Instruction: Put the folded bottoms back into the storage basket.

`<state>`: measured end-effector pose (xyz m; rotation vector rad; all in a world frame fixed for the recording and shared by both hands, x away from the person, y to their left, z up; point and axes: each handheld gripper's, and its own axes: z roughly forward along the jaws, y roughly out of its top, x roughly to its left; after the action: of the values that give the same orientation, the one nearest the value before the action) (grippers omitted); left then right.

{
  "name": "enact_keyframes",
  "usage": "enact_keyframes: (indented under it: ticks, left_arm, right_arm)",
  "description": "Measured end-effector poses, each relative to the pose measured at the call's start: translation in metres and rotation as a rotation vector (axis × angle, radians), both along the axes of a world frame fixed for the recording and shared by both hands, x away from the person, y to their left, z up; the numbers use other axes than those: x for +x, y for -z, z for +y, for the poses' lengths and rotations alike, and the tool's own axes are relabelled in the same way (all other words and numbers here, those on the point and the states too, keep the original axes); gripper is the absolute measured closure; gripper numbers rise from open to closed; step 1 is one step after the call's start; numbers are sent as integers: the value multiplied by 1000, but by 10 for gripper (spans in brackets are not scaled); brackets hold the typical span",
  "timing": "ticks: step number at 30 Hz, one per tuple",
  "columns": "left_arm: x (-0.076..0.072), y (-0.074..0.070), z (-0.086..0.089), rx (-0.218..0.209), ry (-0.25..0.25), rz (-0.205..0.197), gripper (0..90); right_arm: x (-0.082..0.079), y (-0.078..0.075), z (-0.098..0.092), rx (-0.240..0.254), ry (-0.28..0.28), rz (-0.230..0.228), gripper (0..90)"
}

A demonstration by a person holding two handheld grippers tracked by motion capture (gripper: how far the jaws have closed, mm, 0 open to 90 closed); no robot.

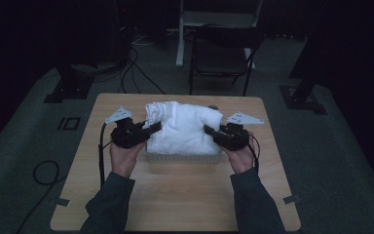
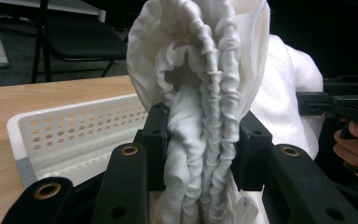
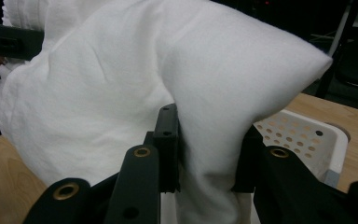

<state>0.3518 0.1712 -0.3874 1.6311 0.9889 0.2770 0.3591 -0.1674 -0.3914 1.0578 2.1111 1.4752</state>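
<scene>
A bulky white cloth (image 1: 182,124) hangs over a white perforated basket (image 1: 185,157) on the wooden table (image 1: 175,200). My left gripper (image 1: 152,128) grips the cloth's left side, my right gripper (image 1: 208,130) its right side. In the left gripper view the left gripper (image 2: 205,140) is shut on a gathered, pleated bunch of the cloth (image 2: 200,79), with the basket (image 2: 74,130) below and the right gripper (image 2: 340,102) beyond. In the right gripper view the right gripper (image 3: 208,140) pinches a smooth fold of the cloth (image 3: 121,93) above the basket (image 3: 307,135).
A dark folding chair (image 1: 221,53) and a white stand post (image 1: 180,34) are on the floor beyond the table's far edge. Cables (image 1: 44,173) lie on the floor at the left. Bare tabletop stretches between my forearms at the front.
</scene>
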Motion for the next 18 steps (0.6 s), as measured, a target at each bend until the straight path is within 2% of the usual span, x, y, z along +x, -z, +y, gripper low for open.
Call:
enact_keyframes:
  ticks: [18]
  left_arm:
    - [18,0,-2,1,-27,1,630]
  right_arm:
    - [19,1,2,2,24,14,705]
